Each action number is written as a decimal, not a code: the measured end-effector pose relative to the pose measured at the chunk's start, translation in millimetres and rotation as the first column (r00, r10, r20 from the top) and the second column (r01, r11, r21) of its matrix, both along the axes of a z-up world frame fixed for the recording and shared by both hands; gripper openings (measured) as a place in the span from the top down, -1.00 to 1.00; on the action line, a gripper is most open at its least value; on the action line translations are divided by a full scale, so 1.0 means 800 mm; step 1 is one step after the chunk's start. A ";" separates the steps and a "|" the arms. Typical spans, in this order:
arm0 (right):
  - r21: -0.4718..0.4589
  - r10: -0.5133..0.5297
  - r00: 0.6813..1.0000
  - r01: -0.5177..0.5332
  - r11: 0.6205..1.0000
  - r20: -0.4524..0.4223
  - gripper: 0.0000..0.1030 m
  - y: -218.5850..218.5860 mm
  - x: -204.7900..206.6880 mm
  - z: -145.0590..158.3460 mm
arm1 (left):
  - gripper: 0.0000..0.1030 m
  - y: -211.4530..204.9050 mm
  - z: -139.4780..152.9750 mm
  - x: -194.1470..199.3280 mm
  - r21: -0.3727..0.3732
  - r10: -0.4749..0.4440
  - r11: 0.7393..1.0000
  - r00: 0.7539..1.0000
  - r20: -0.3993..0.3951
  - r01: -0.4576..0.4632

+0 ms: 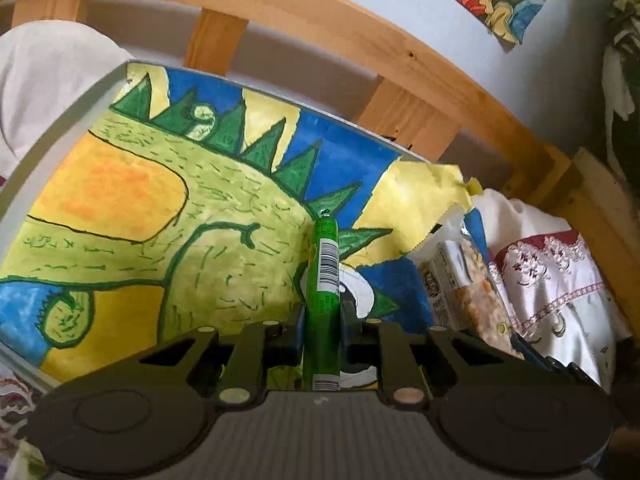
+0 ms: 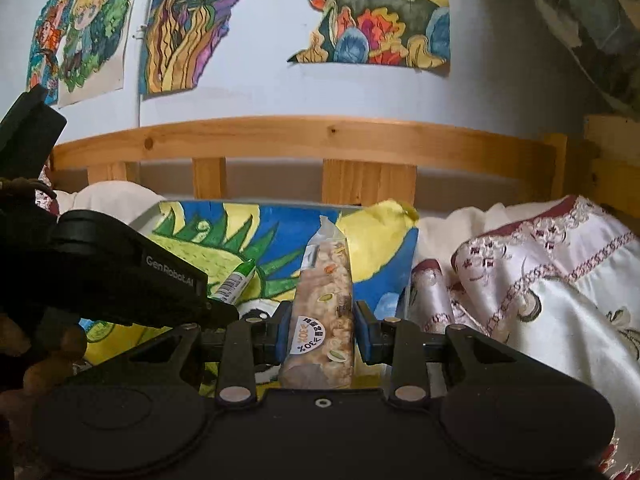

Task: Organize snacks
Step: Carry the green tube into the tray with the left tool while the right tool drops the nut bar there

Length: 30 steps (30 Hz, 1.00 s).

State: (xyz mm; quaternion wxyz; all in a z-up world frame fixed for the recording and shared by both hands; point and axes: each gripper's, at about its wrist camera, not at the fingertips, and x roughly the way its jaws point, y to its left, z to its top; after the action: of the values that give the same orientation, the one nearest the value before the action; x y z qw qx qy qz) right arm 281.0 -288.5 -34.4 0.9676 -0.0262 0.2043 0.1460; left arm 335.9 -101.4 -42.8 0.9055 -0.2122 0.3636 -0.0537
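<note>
A thin green snack stick (image 1: 322,280) with a barcode label stands up between the jaws of my left gripper (image 1: 322,320), which is shut on it. It hangs over a tray (image 1: 60,120) lined with a painted dinosaur picture. The right gripper (image 2: 322,332) is shut on a clear-wrapped nut and rice bar (image 2: 324,320) with a white discount sticker. That bar (image 1: 468,288) appears at the tray's right edge in the left wrist view. The green stick (image 2: 236,282) and the left gripper's body show at the left of the right wrist view.
A wooden slatted headboard (image 2: 304,136) runs behind the tray, with paintings (image 2: 188,20) taped to the blue wall above. White and maroon embroidered bedding (image 2: 540,280) lies to the right. A pale pillow (image 1: 44,80) sits at the left.
</note>
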 end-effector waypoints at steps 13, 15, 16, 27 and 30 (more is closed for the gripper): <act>-0.023 -0.010 0.999 0.009 1.000 -0.054 0.32 0.002 0.007 -0.013 | 0.62 -0.008 -0.004 -0.001 0.032 0.006 0.999 1.000 0.003 -0.006; -0.022 -0.014 0.999 0.012 1.000 -0.049 0.31 0.002 0.006 -0.012 | 0.49 -0.006 -0.003 -0.002 0.028 0.016 0.999 1.000 0.002 -0.016; -0.021 -0.013 0.999 0.012 1.000 -0.047 0.26 0.002 0.006 -0.011 | 0.45 -0.005 -0.002 -0.002 0.024 0.024 0.999 1.000 0.001 -0.024; -0.001 -0.024 0.999 0.024 1.000 0.037 -0.40 0.001 -0.014 0.013 | -0.37 0.021 0.030 -0.032 0.019 0.076 0.997 0.996 0.046 -0.077; -0.002 -0.033 0.997 0.033 0.999 0.072 -0.48 0.001 -0.023 0.026 | -0.48 0.029 0.043 -0.051 0.025 0.079 0.996 0.994 0.073 -0.081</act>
State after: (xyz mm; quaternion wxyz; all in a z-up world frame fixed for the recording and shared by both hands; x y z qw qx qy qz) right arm 262.9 -287.8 -13.4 0.9766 -0.0295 0.1698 0.1285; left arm 295.3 -78.4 -8.1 0.9222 -0.2120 0.3228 -0.0197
